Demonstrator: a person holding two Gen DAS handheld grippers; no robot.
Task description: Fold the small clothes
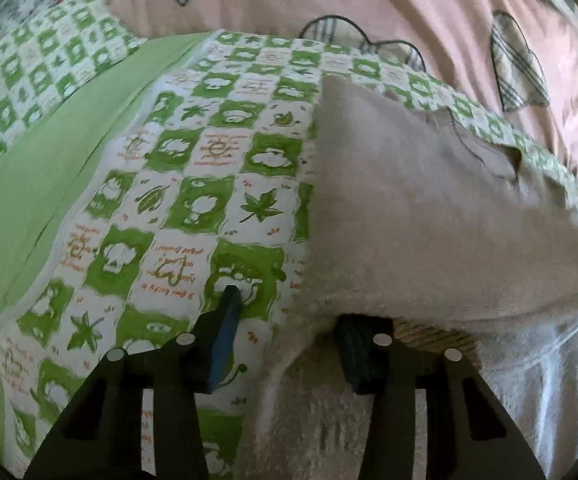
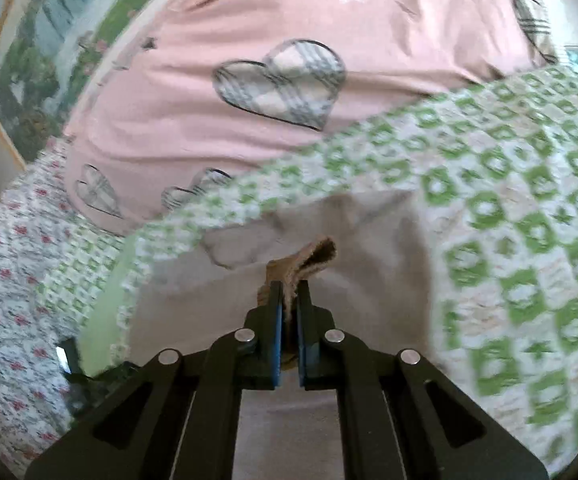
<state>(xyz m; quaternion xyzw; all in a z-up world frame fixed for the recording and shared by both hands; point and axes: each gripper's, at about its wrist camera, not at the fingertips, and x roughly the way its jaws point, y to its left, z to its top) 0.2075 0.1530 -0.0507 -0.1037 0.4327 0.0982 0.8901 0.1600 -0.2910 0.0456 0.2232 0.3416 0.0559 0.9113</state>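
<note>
A small beige fleece garment (image 1: 401, 208) lies on the green-and-white checked blanket (image 1: 193, 184). In the left wrist view my left gripper (image 1: 289, 312) is open; its left finger (image 1: 225, 328) stands over the blanket and its right finger is partly under the garment's near edge. In the right wrist view my right gripper (image 2: 289, 300) is shut on a ribbed tan edge (image 2: 309, 264) of the garment (image 2: 369, 248), lifting it a little above the rest of the cloth.
A pink quilt with plaid hearts (image 2: 273, 80) lies behind the blanket (image 2: 529, 240). A plain green strip (image 1: 49, 184) borders the blanket on the left. A floral sheet (image 2: 5, 288) and a framed picture (image 2: 49, 60) are at the left.
</note>
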